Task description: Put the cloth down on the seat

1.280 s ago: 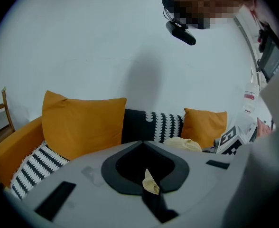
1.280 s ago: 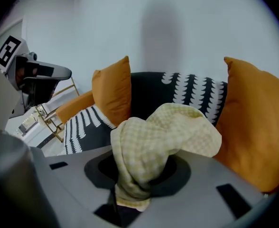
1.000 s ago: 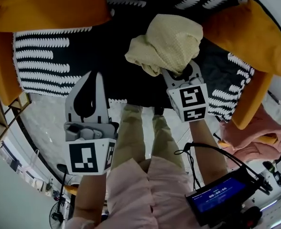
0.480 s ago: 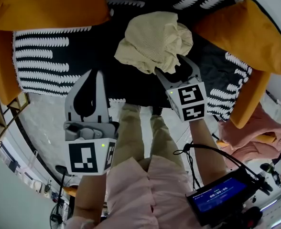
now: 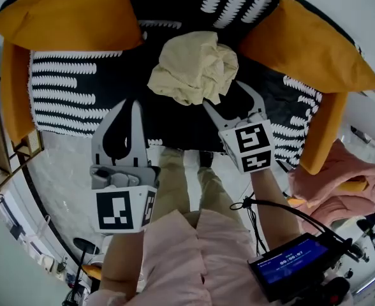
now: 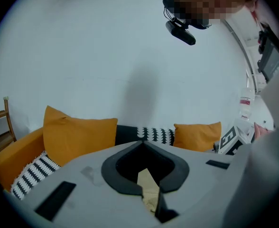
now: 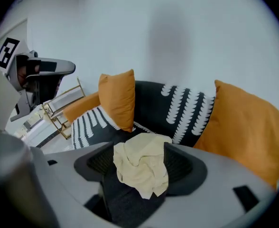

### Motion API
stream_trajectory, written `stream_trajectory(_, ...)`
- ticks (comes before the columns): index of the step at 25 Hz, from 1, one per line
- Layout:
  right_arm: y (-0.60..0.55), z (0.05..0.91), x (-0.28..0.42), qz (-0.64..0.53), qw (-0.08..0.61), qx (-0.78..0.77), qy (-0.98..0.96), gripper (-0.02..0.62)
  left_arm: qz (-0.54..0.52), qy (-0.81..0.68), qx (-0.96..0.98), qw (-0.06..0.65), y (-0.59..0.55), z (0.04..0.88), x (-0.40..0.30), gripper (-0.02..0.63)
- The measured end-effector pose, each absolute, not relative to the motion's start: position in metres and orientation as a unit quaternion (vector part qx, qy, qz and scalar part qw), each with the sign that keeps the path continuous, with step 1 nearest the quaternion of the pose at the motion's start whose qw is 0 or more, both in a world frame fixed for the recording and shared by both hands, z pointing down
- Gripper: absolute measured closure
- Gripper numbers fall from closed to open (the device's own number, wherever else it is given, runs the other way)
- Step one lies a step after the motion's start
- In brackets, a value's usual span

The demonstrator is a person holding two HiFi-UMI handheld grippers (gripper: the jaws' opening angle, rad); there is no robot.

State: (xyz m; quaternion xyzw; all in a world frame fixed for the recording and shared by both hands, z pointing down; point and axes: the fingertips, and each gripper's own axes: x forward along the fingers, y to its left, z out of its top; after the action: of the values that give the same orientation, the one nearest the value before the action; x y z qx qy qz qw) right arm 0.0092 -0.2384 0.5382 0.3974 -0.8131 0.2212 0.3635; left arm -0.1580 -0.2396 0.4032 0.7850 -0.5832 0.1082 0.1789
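The cream cloth [image 5: 192,69] lay crumpled on the black-and-white seat [image 5: 66,94], in the upper middle of the head view, between an orange cushion [image 5: 66,18] at upper left and another [image 5: 308,43] at upper right. The right tongs [image 5: 224,95] stood wide, with their tips at the cloth's lower right edge. In the right gripper view the cloth [image 7: 140,167] sat between the spread jaws. The left tongs [image 5: 131,106], at lower left, had their tips together, apart from the cloth.
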Motion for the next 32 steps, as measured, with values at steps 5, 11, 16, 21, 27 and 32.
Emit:
stream_trajectory(5,-0.225,0.452,0.018,0.197,0.296,0.421,-0.834,0.286,0.089,-0.590,0.789,0.148,-0.220,0.346,-0.137,0.595)
stream_trajectory(11,-0.202,0.320,0.026,0.122,0.185,0.452,-0.864,0.383,0.045,-0.602,0.792,0.092,-0.186,0.263,-0.105,0.595)
stream_trajectory(16,-0.155,0.227,0.045,0.053,0.127,0.482,-0.866,0.534,0.012,-0.608,0.793,0.041,-0.139,0.190,-0.078,0.595)
stream_trajectory(21,-0.127,0.180,0.059,0.016,0.098,0.491,-0.866,0.595,0.001,-0.609,0.793,0.000,-0.113,0.145,-0.063,0.595)
stream_trajectory(27,-0.110,0.145,0.061,-0.026,0.067,0.487,-0.870,0.595,-0.008,-0.615,0.788,-0.024,-0.095,0.122,-0.058,0.595)
stream_trajectory(32,-0.103,0.128,0.059,-0.051,0.049,0.477,-0.876,0.595,-0.017,-0.619,0.784,-0.044,-0.086,0.107,-0.055,0.595)
